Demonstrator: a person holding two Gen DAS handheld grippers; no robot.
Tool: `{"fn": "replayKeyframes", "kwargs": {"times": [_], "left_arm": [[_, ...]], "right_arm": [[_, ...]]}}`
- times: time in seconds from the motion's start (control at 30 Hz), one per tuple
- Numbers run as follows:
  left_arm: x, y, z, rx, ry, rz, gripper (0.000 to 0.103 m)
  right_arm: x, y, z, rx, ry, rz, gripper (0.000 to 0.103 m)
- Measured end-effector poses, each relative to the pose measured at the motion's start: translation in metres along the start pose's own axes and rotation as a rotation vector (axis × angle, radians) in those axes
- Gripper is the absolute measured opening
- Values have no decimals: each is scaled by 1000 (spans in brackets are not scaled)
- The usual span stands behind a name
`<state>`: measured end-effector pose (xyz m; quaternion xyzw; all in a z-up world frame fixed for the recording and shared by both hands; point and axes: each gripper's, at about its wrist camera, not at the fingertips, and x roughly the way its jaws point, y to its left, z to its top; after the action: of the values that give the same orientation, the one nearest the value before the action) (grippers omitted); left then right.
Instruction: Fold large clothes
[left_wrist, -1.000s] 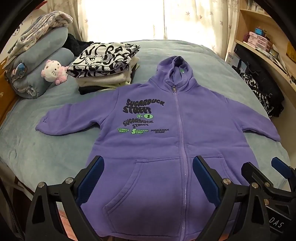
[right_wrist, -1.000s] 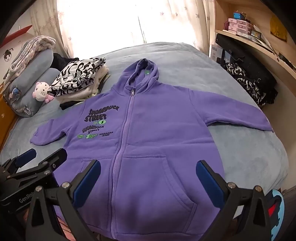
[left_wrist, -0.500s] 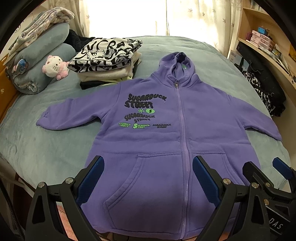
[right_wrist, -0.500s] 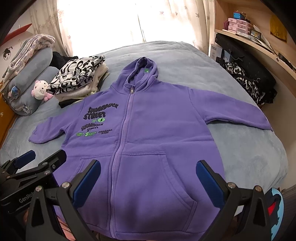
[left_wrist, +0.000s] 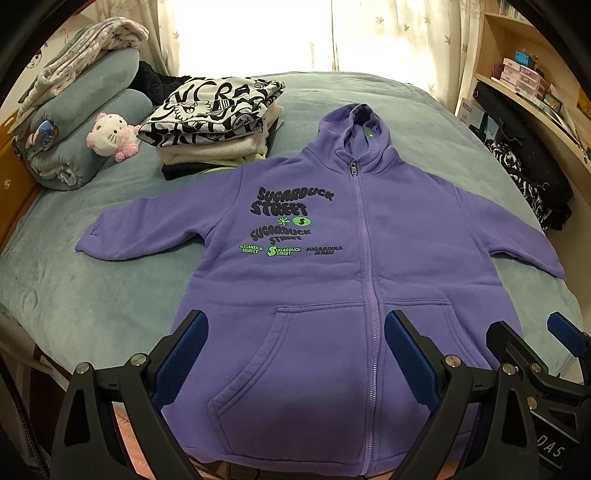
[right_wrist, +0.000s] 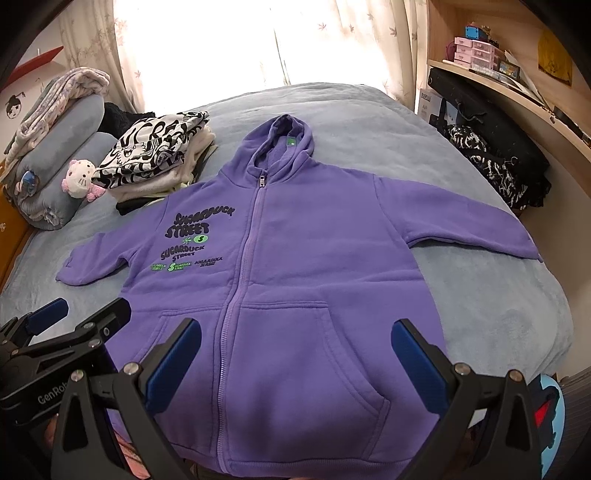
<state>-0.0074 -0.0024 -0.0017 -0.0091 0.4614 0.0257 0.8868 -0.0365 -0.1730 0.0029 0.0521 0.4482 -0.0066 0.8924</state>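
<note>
Blue bed (left_wrist: 92, 295) holds flat purple hoodie (left_wrist: 332, 277) — both grippers (left_wrist: 295, 354) (right_wrist: 295, 354) spread wide, empty.

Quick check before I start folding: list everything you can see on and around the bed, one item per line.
hoodie: one, purple, zipped, spread flat front-up on the bed, both sleeves out
bed cover: one, grey-blue, under everything
stack of folded clothes: one, black-and-white print on top, cream and black below, beside the hood
plush toy: one, white and pink, against the rolled bedding
rolled bedding: grey-blue rolls, patterned blanket on top, far left corner
dark patterned clothes: one heap, black and white, right edge of bed
shelf: wooden, right wall, small boxes on it
curtains: pale, backlit, behind the bed
left hand-held gripper: open, over the hem
right hand-held gripper: open, over the hem
</note>
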Motion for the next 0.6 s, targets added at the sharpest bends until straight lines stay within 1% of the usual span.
{"fn": "replayKeyframes", "kwargs": {"times": [0.47,0.6], "left_arm": [[-1,0,0,2,0,1,95],[-4,-2,2,6,-8,-2,95]], "right_arm": [[-1,-4,-1,4,-1,1,103],[-3,-7,4,7,-9,7,103]]}}
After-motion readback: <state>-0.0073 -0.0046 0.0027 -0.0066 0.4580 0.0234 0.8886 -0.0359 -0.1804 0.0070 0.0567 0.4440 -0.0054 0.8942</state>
